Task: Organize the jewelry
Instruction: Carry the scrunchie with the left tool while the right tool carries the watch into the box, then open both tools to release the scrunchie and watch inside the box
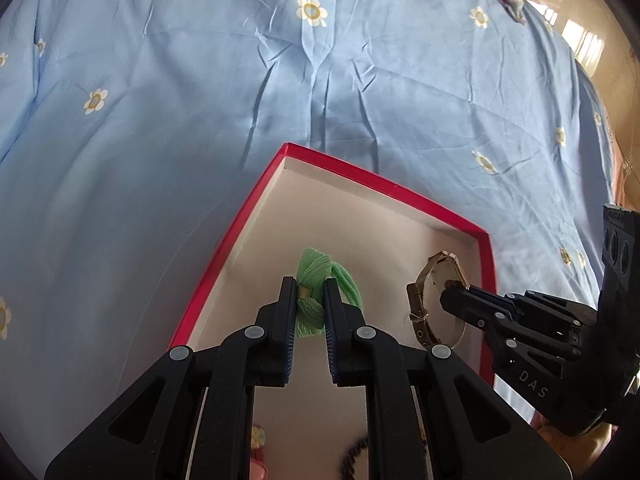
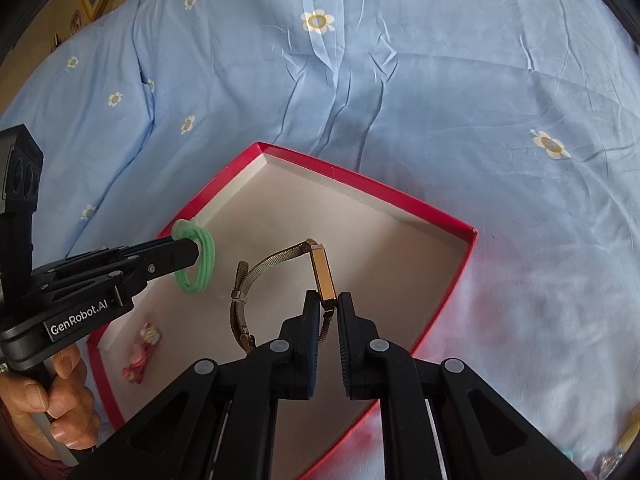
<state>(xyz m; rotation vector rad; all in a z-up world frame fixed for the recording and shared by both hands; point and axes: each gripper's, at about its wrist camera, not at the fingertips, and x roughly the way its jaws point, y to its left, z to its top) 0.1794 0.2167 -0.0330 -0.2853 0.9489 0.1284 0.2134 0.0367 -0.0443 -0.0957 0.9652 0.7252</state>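
A red-rimmed box [image 1: 236, 216] [image 2: 464, 276] with a pale inside lies on the blue flowered bedsheet. My left gripper [image 1: 309, 293] [image 2: 196, 254] is shut on a green hair tie [image 1: 316, 276] [image 2: 196, 264] and holds it above the box's left part. To its right, my right gripper [image 2: 329, 305] [image 1: 450, 294] is shut on a gold wristwatch [image 2: 322, 274] [image 1: 440, 280] at the watch case. The metal strap [image 2: 240, 304] hangs in a loop over the box.
Pink hair clips [image 2: 140, 352] [image 1: 258, 440] lie inside the box near its front left corner, and a dark beaded piece [image 1: 354, 456] shows by the front edge. A hand [image 2: 60, 400] grips the left tool. Wrinkled bedsheet [image 1: 200, 80] spreads all round; small trinkets [image 2: 624, 444] lie at far right.
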